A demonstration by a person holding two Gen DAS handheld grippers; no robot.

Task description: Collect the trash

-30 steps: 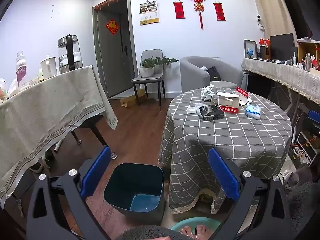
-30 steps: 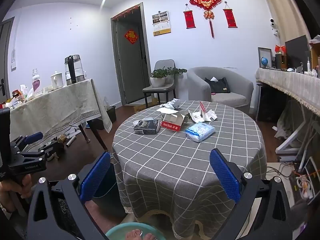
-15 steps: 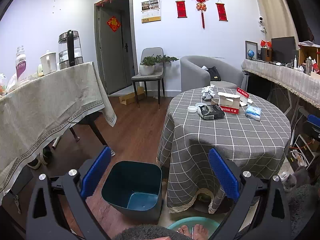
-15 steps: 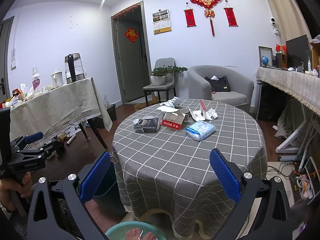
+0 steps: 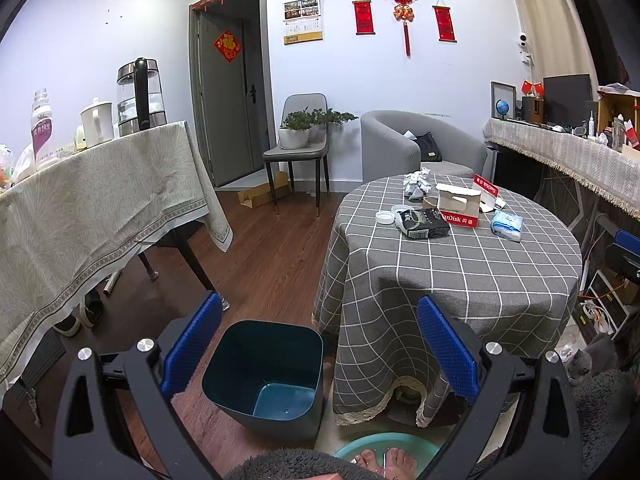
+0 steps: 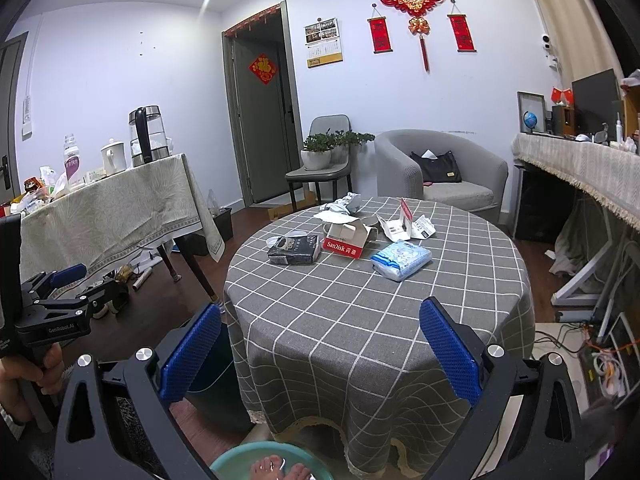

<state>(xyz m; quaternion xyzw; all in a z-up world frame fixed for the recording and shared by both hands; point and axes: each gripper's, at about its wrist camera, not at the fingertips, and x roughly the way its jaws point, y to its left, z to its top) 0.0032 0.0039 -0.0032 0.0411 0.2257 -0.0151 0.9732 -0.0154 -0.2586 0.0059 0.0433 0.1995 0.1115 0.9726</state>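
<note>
Trash lies on the round checked table [image 6: 360,312]: a black packet [image 6: 294,250], a red-and-white SanDisk box [image 6: 346,240], a blue tissue pack [image 6: 402,258], crumpled paper [image 6: 344,205] and torn white card [image 6: 404,226]. The same pile shows in the left wrist view, with the black packet [image 5: 424,222] nearest. A dark teal bin [image 5: 266,372] stands on the floor left of the table, nothing visible inside. My left gripper [image 5: 318,348] hangs open above the bin. My right gripper [image 6: 320,354] is open over the table's near edge, well short of the trash.
A long cloth-covered side table [image 5: 100,208] with a kettle and bottles stands at the left. A chair with plants [image 5: 300,148], an armchair [image 6: 440,176] and a covered desk [image 6: 580,168] line the back and right. A person's feet rest in a green basin [image 6: 256,464]. A grey cat [image 5: 588,360] sits at the right.
The left wrist view has tilted up slightly, so the bin sits a little lower and closer. The right gripper has barely moved. Both stay open.
</note>
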